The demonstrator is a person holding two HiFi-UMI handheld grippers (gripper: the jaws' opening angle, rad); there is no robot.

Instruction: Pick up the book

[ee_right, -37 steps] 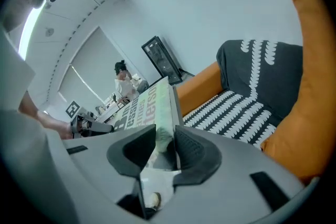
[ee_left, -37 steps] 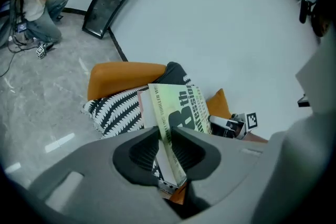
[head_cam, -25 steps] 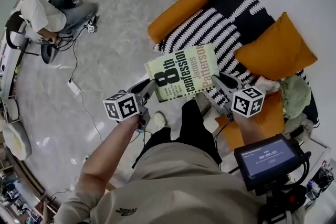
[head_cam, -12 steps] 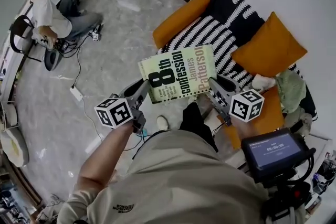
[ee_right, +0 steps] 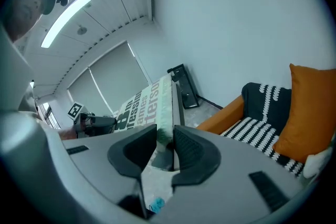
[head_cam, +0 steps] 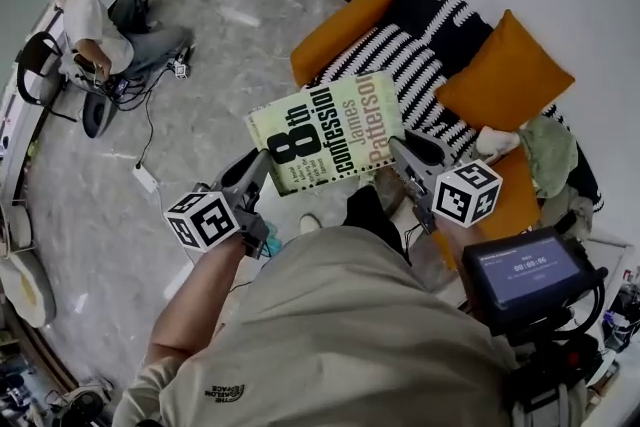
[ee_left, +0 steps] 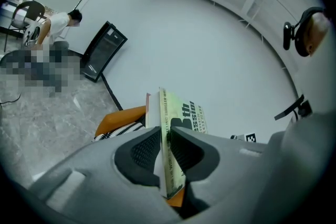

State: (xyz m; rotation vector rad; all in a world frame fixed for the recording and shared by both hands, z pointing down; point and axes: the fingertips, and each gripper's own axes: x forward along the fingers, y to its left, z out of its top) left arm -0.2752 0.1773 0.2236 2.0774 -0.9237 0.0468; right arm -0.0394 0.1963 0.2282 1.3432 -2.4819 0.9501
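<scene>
One book [head_cam: 325, 130] held by two grippers: left gripper [head_cam: 260, 163], right gripper [head_cam: 399, 151].

small print on book [head_cam: 325, 130] unreadable, sofa [head_cam: 400, 65] partly behind it, screen [head_cam: 525, 267] text too small

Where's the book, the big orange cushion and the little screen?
book [head_cam: 325, 130], head view, middle of its green cover.
cushion [head_cam: 505, 70], head view, middle of its orange face.
screen [head_cam: 525, 270], head view, middle of its blue display.
</scene>
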